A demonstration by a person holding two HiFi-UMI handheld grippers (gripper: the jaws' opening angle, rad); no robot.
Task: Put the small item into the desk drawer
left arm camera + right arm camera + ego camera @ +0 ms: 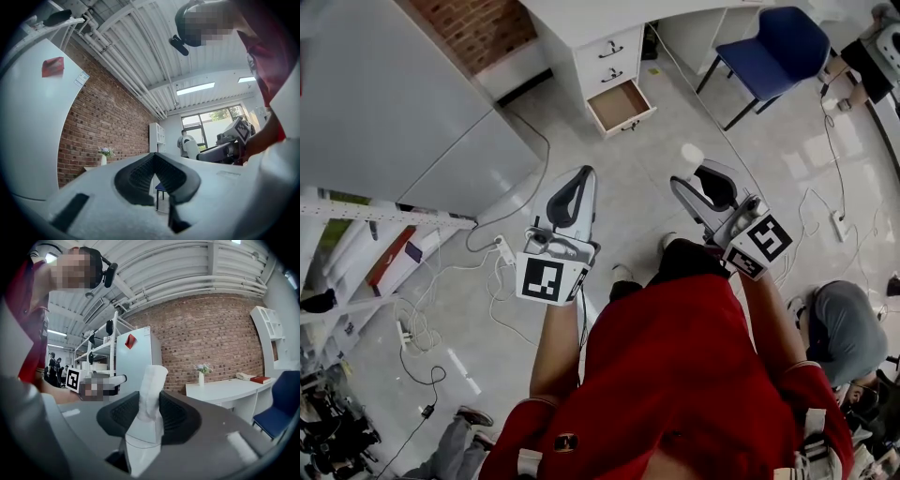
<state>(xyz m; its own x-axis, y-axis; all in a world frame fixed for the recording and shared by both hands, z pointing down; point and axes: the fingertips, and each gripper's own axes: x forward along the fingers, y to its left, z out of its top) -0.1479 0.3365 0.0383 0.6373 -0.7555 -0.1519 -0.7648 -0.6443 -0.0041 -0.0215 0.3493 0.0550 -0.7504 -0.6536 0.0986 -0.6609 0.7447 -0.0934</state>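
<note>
The small item [149,397] is a slim white packet, standing upright between the black pads of my right gripper [149,405], which is shut on it. In the head view its white tip [692,153] pokes past the right gripper [701,176], held above the floor. My left gripper [579,178] hangs beside it to the left, its jaws [153,161] shut with nothing between them. The open desk drawer [620,105], wood-coloured inside and empty, juts from the bottom of a white drawer unit [609,49] farther ahead.
A blue chair [780,42] stands right of the drawer unit. A large white cabinet [403,112] fills the left. Cables and a power strip [504,249] lie on the tiled floor. Another person [847,330] crouches at the right.
</note>
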